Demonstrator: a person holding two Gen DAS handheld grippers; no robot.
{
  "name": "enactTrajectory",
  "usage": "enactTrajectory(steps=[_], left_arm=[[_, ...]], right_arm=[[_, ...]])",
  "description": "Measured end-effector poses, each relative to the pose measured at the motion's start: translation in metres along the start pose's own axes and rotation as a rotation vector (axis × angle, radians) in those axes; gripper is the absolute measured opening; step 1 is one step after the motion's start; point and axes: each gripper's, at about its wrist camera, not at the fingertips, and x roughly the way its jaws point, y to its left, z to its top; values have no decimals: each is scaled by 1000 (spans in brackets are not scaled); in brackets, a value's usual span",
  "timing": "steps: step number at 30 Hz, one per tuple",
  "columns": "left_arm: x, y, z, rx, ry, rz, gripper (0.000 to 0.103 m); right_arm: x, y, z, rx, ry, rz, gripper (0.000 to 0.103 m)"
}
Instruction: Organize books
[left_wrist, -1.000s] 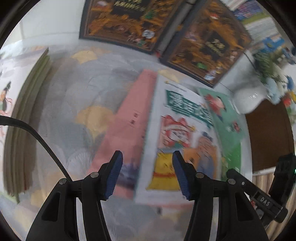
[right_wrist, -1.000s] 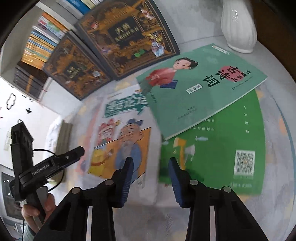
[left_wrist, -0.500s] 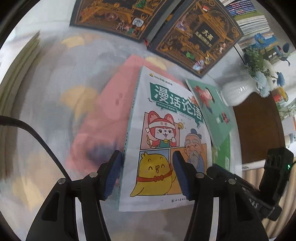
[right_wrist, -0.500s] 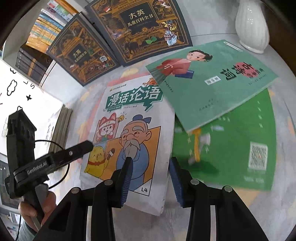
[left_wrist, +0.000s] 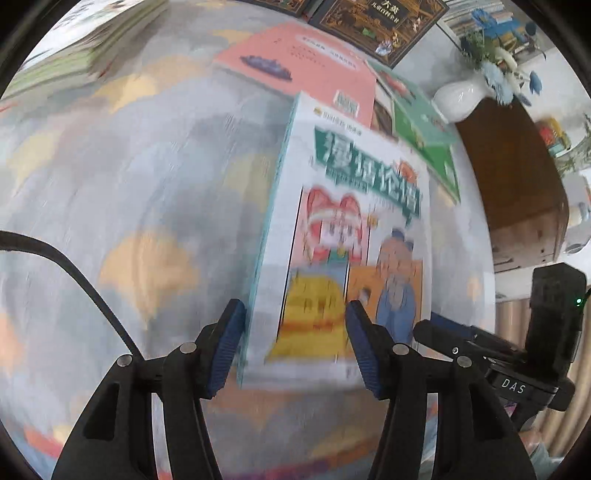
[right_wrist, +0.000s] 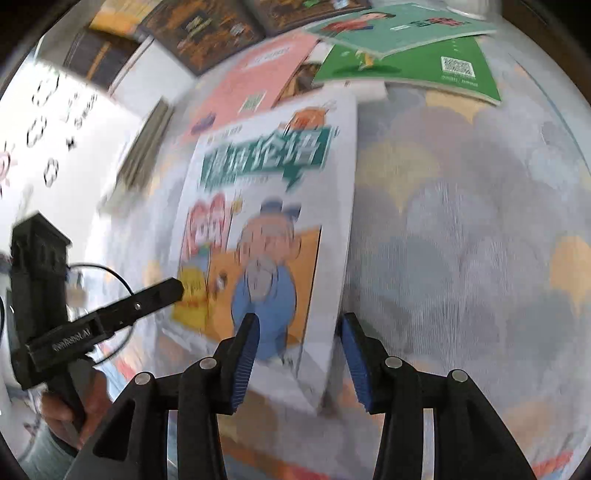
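A white comic-cover book (left_wrist: 351, 236) with green title lettering lies near me, apart from the other books; it also shows in the right wrist view (right_wrist: 266, 221). My left gripper (left_wrist: 295, 343) is open around its near left corner. My right gripper (right_wrist: 295, 358) is open around its near right edge. Behind it lie a pink book (left_wrist: 306, 70), also in the right wrist view (right_wrist: 258, 77), and green books (right_wrist: 406, 62) stacked askew, which show in the left wrist view too (left_wrist: 424, 125). The views are blurred by motion.
Dark ornate books (left_wrist: 380, 22) lean at the back. A stack of books (left_wrist: 74, 48) sits at the far left. A white vase (left_wrist: 458, 99) with flowers stands at the right by a brown cabinet (left_wrist: 517, 177). The patterned tablecloth (right_wrist: 461, 221) covers the table.
The white comic book has come toward me, off the pink and green books. Both grippers have dropped lower and closer to its near edge, jaws still open.
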Motion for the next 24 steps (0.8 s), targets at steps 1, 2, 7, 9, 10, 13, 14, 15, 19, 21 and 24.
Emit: enactTrajectory(steps=[1,2,7,9,10,13,14,15,19,21,24], left_arm=[[-1,0,-6,-2,1,8,54],[-3,0,-13,-4,3,19,54],[-1,-11,-30,61,-42,96,57],[1,-16,-34,84,-66,121,57],[1,-17,-35,88,-80,125,57],[-3,-16,-35,74,-95,113,54],[-7,-12,-33,54,-95,76,53],[-10,-10,-33,33,-95,35,53],[-31,-5,-32,-41,-117,-156,53],[-36,0,-29,-82,-123,-231,53],[-29,7,-27,-148,-123,-273,53]], right_arm=[[-3,4,-4,-28,-7,-33,44],[-6,6,-6,-50,-15,-62,44],[-5,8,-14,-80,-45,-90,45],[-3,11,-19,-114,-56,-92,43],[-2,13,-24,-128,-59,-72,41],[0,17,-34,-154,-70,-88,41],[-1,16,-36,-161,-74,-95,41],[-1,15,-37,-160,-78,-106,41],[-3,6,-34,-113,-82,-79,43],[-4,3,-34,-94,-83,-58,44],[-5,2,-36,-101,-87,-59,45]])
